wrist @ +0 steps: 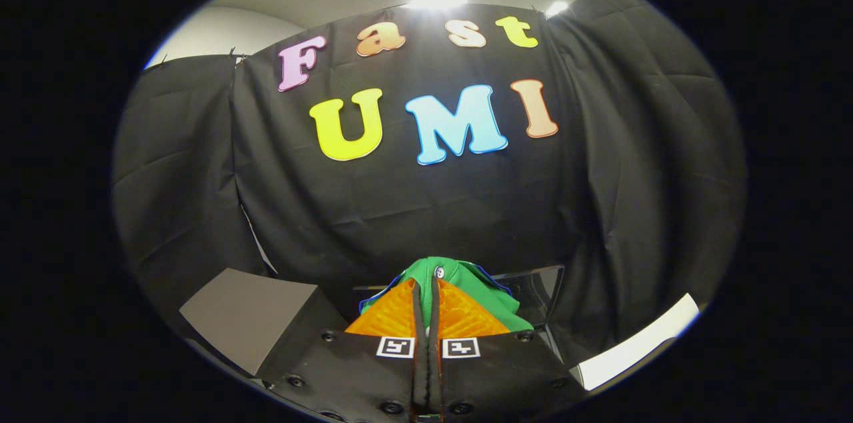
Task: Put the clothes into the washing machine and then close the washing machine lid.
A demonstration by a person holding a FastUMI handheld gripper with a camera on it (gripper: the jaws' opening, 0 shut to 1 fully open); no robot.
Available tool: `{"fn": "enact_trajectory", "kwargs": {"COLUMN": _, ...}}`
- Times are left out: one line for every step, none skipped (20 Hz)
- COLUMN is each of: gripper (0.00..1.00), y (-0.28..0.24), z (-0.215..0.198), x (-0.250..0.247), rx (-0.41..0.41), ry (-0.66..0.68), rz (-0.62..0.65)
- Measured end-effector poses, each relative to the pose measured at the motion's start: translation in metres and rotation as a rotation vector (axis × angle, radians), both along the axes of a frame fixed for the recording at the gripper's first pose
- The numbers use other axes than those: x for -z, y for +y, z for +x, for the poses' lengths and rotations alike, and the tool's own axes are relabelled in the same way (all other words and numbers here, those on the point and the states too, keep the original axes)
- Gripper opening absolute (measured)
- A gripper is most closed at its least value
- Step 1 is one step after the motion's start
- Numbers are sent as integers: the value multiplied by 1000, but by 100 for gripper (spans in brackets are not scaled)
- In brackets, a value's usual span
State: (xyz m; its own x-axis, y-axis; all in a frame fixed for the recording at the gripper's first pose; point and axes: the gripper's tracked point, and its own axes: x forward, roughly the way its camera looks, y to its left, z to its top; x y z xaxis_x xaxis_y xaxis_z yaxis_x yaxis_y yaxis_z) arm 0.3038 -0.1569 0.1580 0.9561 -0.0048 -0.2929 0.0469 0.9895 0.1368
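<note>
Your gripper has its jaws drawn together, with only a thin dark seam between them, and a green garment bunches over and just ahead of the fingertips. The cloth spills mostly to the right of the fingers, with a small fold showing on their left, and a white button sits at the very tip. The garment therefore appears to be pinched between the jaws and carried clear of any surface, although the pinch point itself is hidden behind the fingers. Judge the step in hand as transport: the clothes are lifted and not yet deposited. Behind and below the garment, a dark glossy panel stands roughly upright; this is probably the raised lid of the washing machine, but the drum opening cannot be made out. A grey box lies to the left of the fingers, lower down. The relation that governs your next move is vertical: the machine lies ahead of and beneath the jaws, so the garment hangs above and slightly short of it. Advance and lower the gripper before parting the jaws, and keep the trailing cloth on the right clear of the panel edge.
</note>
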Motion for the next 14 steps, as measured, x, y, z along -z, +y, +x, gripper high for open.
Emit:
{"fn": "enact_trajectory", "kwargs": {"gripper": 1, "y": -2, "z": 0, "x": 9, "rx": 2, "ry": 11, "rz": 1}}
{"fn": "enact_trajectory", "kwargs": {"gripper": 1, "y": -4, "z": 1, "x": 18, "rx": 3, "ry": 21, "rz": 1}}
{"fn": "enact_trajectory", "kwargs": {"gripper": 1, "y": -6, "z": 2, "x": 27, "rx": 5, "ry": 30, "rz": -1}}
{"fn": "enact_trajectory", "kwargs": {"gripper": 1, "y": -7, "z": 3, "x": 35, "rx": 9, "ry": 39, "rz": -4}}
{"fn": "enact_trajectory", "kwargs": {"gripper": 2, "y": -10, "z": 3, "x": 44, "rx": 11, "ry": 49, "rz": -4}}
{"fn": "enact_trajectory", "kwargs": {"gripper": 1, "y": -11, "z": 3, "x": 53, "rx": 13, "ry": 58, "rz": -3}}
{"fn": "enact_trajectory", "kwargs": {"gripper": 1, "y": -12, "z": 3, "x": 60, "rx": 14, "ry": 66, "rz": -2}}
{"fn": "enact_trajectory", "kwargs": {"gripper": 1, "y": -13, "z": 3, "x": 69, "rx": 14, "ry": 75, "rz": -1}}
{"fn": "enact_trajectory", "kwargs": {"gripper": 1, "y": -13, "z": 3, "x": 78, "rx": 15, "ry": 84, "rz": -1}}
{"fn": "enact_trajectory", "kwargs": {"gripper": 1, "y": -14, "z": 4, "x": 89, "rx": 16, "ry": 93, "rz": -2}}
{"fn": "enact_trajectory", "kwargs": {"gripper": 1, "y": -15, "z": 4, "x": 99, "rx": 16, "ry": 104, "rz": -2}}
{"fn": "enact_trajectory", "kwargs": {"gripper": 2, "y": -15, "z": 4, "x": 110, "rx": 15, "ry": 117, "rz": -1}}
{"fn": "enact_trajectory", "kwargs": {"gripper": 2, "y": -16, "z": 5, "x": 121, "rx": 16, "ry": 128, "rz": -1}}
{"fn": "enact_trajectory", "kwargs": {"gripper": 1, "y": -16, "z": 5, "x": 131, "rx": 16, "ry": 138, "rz": -1}}
